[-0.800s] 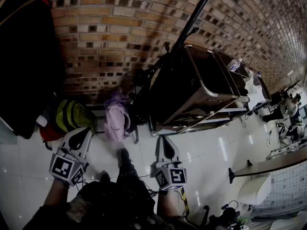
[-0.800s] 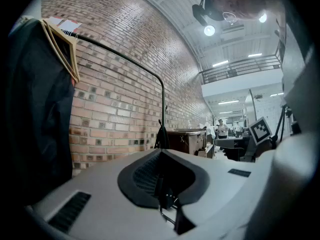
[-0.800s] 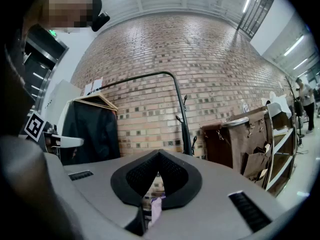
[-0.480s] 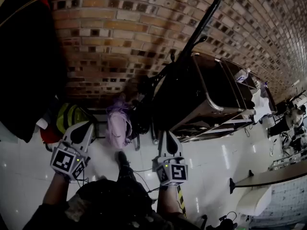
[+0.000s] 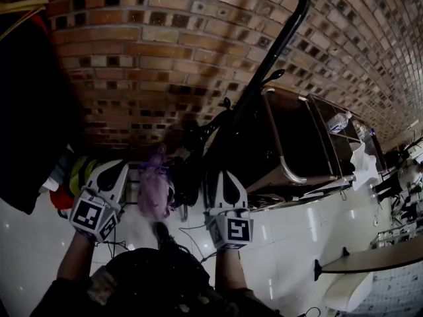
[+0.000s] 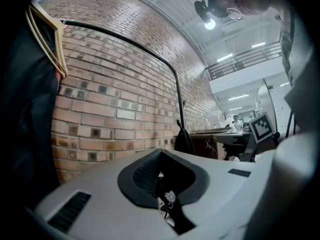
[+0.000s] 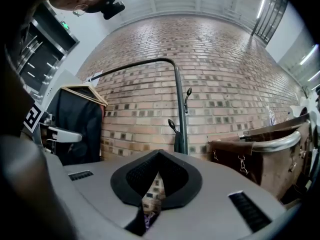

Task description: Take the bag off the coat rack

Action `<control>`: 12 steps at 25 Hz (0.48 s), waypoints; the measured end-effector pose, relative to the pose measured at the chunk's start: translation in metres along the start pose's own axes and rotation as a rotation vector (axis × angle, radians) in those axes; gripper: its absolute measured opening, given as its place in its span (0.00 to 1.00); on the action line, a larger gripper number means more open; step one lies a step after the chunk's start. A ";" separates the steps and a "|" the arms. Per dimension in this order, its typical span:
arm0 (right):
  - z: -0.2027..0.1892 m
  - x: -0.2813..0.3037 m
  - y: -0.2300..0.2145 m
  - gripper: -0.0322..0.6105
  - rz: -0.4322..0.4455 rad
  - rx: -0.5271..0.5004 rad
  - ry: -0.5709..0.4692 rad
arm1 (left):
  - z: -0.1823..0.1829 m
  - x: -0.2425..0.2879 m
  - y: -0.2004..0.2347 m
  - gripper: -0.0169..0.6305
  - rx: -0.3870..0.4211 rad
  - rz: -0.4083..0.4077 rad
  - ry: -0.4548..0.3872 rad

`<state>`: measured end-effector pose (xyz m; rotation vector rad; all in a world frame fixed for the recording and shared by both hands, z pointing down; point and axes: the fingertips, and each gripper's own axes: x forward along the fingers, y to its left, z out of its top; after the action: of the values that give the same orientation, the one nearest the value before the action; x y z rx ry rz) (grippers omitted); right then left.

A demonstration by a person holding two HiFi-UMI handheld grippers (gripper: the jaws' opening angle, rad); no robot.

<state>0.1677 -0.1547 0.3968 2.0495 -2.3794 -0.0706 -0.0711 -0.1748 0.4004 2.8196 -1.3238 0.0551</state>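
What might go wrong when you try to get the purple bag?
The left tongs and right tongs are both shut, so they may just bump the purple bag unless opened first. A dark bag hangs close beside it, so straps might tangle. Pulling hard could tip the rack pole.

Rough brick wall (image 5: 165,45), glossy tiled floor (image 5: 284,243), matt black metal coat rack (image 7: 180,114).
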 end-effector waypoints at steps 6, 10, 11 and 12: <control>0.001 0.046 -0.033 0.10 0.004 -0.002 -0.004 | 0.009 0.057 0.000 0.09 -0.010 0.020 -0.005; -0.004 0.073 -0.049 0.12 0.028 0.005 0.018 | 0.010 0.088 -0.003 0.09 -0.004 0.017 0.000; -0.007 0.079 -0.051 0.14 0.035 0.006 0.031 | 0.010 0.094 -0.003 0.09 -0.004 0.019 0.001; -0.008 0.086 -0.053 0.16 0.041 0.010 0.041 | 0.010 0.100 -0.002 0.09 -0.004 0.020 0.000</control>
<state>0.2076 -0.2481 0.4009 1.9859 -2.4011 -0.0168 -0.0052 -0.2508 0.3945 2.8027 -1.3512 0.0533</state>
